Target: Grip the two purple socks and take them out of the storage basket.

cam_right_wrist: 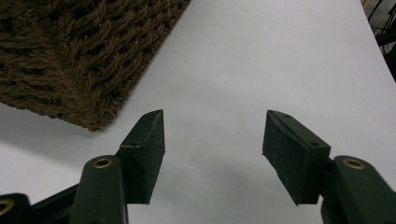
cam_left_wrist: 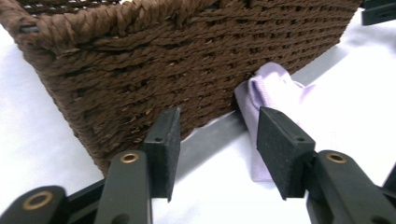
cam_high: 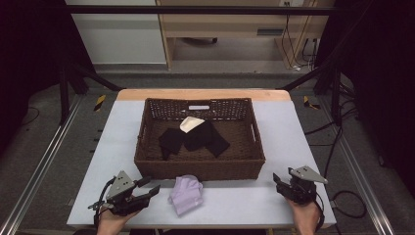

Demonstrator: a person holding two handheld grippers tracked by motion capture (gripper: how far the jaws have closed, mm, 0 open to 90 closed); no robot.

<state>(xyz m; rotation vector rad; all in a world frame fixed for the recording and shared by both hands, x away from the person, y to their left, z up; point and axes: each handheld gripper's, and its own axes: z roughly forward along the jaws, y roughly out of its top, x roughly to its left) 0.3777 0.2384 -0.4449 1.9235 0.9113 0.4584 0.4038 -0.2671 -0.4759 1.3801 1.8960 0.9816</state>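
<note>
A crumpled lilac cloth [cam_high: 186, 194] lies on the white table [cam_high: 303, 132], just in front of the brown wicker basket [cam_high: 200, 169]. Inside the basket are black cloths [cam_high: 195, 138] and a cream cloth [cam_high: 191, 123]. My left gripper [cam_high: 149, 186] is open at the front left, pointing at the lilac cloth from a short way off. In the left gripper view the gripper [cam_left_wrist: 219, 135] is empty, with the lilac cloth [cam_left_wrist: 273, 88] ahead against the basket wall [cam_left_wrist: 140, 60]. My right gripper [cam_high: 280, 185] rests open at the front right. In its own view it [cam_right_wrist: 215, 135] is over bare table [cam_right_wrist: 261, 56] beside the basket corner [cam_right_wrist: 70, 56].
The basket takes up the middle of the table. Bare table strips run along its left, right and front sides. A black frame post [cam_high: 63, 88] stands beyond the far left corner, and cables [cam_high: 337, 147] trail on the floor to the right.
</note>
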